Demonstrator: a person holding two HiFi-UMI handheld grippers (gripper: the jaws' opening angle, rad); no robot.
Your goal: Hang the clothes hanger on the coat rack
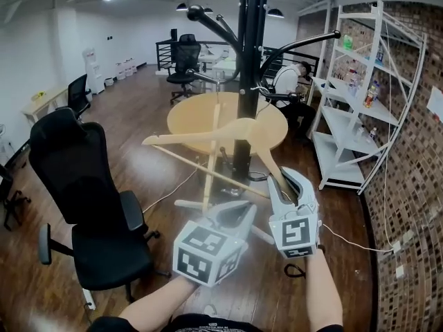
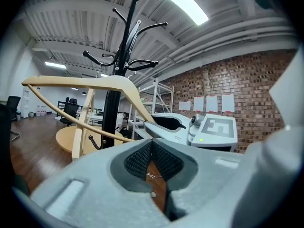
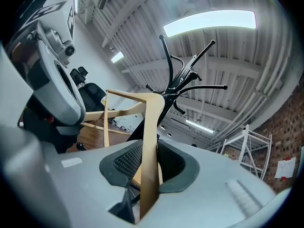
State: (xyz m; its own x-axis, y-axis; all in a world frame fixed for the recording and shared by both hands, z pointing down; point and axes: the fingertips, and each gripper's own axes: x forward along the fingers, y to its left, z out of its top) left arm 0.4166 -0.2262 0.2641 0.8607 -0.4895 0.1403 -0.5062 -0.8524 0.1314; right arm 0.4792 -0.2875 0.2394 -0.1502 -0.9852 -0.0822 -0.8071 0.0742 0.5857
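A pale wooden clothes hanger [image 1: 208, 135] is held out level in front of the black coat rack [image 1: 246, 61]. My right gripper [image 1: 287, 182] is shut on the end of its right arm. In the right gripper view that arm [image 3: 149, 141] stands clamped between the ribbed pads, with the rack's hooks [image 3: 190, 87] above and beyond. My left gripper [image 1: 239, 209] sits just left of the right one, below the hanger and apart from it. Its pads meet at the tips [image 2: 152, 144] with nothing between them. The hanger [image 2: 95, 83] crosses in front of the rack's pole [image 2: 114, 108].
A black office chair [image 1: 83, 185] stands at the left. Behind the rack is a round wooden table [image 1: 201, 120], and a person [image 1: 284, 81] sits beyond it. White shelving [image 1: 353, 102] lines the brick wall [image 1: 415, 151] at the right. A cable [image 1: 346, 239] lies on the wooden floor.
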